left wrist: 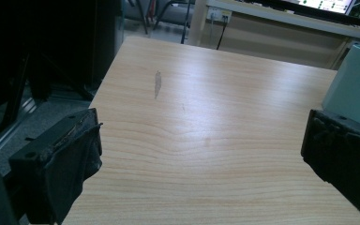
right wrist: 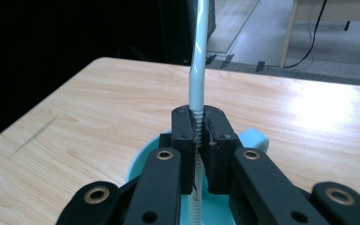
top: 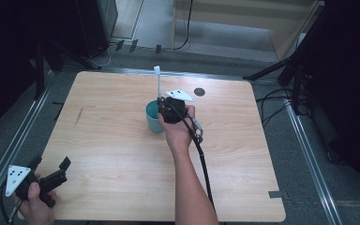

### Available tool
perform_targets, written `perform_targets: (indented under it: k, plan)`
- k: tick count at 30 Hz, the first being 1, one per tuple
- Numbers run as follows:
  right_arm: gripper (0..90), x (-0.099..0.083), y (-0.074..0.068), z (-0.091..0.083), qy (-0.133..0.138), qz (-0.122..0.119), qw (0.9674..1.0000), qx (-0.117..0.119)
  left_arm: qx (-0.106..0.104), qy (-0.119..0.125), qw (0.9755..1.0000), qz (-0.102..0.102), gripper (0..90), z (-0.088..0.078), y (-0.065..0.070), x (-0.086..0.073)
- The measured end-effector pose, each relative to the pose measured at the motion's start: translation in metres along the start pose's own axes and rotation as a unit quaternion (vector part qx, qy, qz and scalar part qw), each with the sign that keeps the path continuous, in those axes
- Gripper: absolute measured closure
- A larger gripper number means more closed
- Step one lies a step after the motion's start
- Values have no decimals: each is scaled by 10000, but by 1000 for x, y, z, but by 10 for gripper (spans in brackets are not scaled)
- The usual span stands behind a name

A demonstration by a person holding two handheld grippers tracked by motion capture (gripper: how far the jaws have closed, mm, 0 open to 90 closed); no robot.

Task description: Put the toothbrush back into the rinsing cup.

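Room: dark stands and cables ring your table; a pale wooden shelf unit stands behind it on grey floor.
Table (top: 122, 140): light wood with rounded corners. You can see a short grey streak (top: 78, 116) towards its left side and a dark round spot (top: 199, 92) near the far edge.
Right arm: your forearm comes up from the bottom edge to the middle of the table, with the black cable trailing back along it.
Right gripper (right wrist: 200, 140): you hold it over the cup, its jaws pressed together on the toothbrush handle. The grey plate on top points towards the far edge.
Left gripper (top: 51, 171): you hold it at the near left corner, well apart from the cup. Its jaws stand wide apart with nothing between them; in the left gripper view bare wood lies between the two pads.
Cup (top: 153, 117): teal, upright near the table's middle, just under and left of your right hand. Its wall also shows at the right edge of the left gripper view (left wrist: 354, 84).
Toothbrush (top: 159, 84): white, standing nearly upright, its head above your hand and tipped slightly to the far side. In the right gripper view its ribbed handle (right wrist: 198, 84) runs down between the jaws into the cup's mouth; you cannot tell whether its lower end touches the bottom.
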State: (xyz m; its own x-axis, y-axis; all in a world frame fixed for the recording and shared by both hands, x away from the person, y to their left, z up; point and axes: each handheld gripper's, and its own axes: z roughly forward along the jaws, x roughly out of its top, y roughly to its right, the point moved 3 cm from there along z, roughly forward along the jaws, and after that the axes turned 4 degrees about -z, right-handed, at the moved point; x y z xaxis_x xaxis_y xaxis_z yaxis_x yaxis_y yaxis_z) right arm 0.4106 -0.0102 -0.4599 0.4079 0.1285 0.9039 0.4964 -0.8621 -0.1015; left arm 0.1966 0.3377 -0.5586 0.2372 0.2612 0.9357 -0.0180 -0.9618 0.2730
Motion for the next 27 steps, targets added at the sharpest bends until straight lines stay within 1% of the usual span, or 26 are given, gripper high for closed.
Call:
perform_targets:
  k: [4,5,6,7,8,9,11,14,19,22,27]
  plan:
    - [849,-5,0,2,-68,7,10000,-21,3,8,10000,-14,0,0,0,0]
    - [849,-7,1,4,-187,-51,9998,-33,5,9,10000,-15,0,0,0,0]
    - [848,-9,1,5,-255,-60,9997,-33,15,4,10000,6,0,0,0,0]
    - [848,-9,1,5,-255,-60,9997,-33,15,4,10000,6,0,0,0,0]
    - [847,-12,2,8,-440,-31,9990,-16,20,4,10000,8,0,0,0,0]
    - [847,-12,2,8,-440,-31,9990,-16,18,6,10000,-1,0,0,0,0]
    - [847,-16,4,10,-589,-40,9982,-56,21,4,10000,5,0,0,0,0]
    - [847,-18,5,13,-717,20,9974,-75,19,6,10000,3,0,0,0,0]
    - [843,-19,6,15,-783,67,9969,-84,21,19,10000,-16,0,0,0,0]
    - [840,-20,8,15,-844,70,9963,-128,20,20,10000,-13,0,0,0,0]
    - [822,-19,11,13,-810,98,9966,-107,18,28,10000,-24,0,0,-1,0]
